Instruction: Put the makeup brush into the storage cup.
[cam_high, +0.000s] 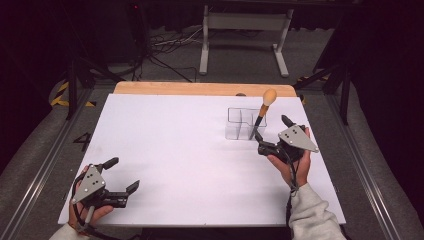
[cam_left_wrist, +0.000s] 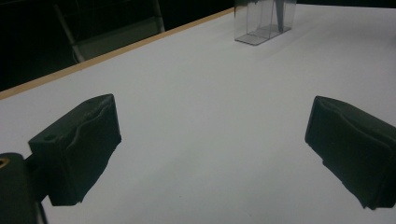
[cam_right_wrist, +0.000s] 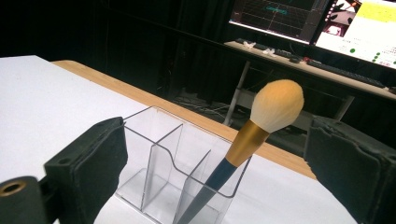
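A makeup brush (cam_high: 263, 111) stands tilted in a clear acrylic organizer (cam_high: 240, 124) at the upper right of the white bench (cam_high: 175, 150) in the high view, its pale bristle head up and leaning toward the frame's top right. The right hand-held gripper (cam_high: 272, 134) sits just beside the organizer's near right corner, jaws spread apart and closed on nothing. At the lower left of the frame, the left hand-held gripper (cam_high: 122, 175) rests well apart from it, jaws likewise spread over bare bench.

In the right gripper view the organizer (cam_right_wrist: 168, 172) shows three compartments split by clear walls; the brush (cam_right_wrist: 243, 144), with gold ferrule and dark blue handle, occupies the one at the frame's right, and the other two look empty. In the left gripper view the organizer (cam_left_wrist: 264, 21) stands far off at the top of the frame.

The likely risk: the light organizer could slide or tip if a jaw bumps its wall or the leaning handle. A grip on the soft bristles rather than the ferrule could let the brush slip. With the left hand-held gripper so distant, nothing steadies the organizer.
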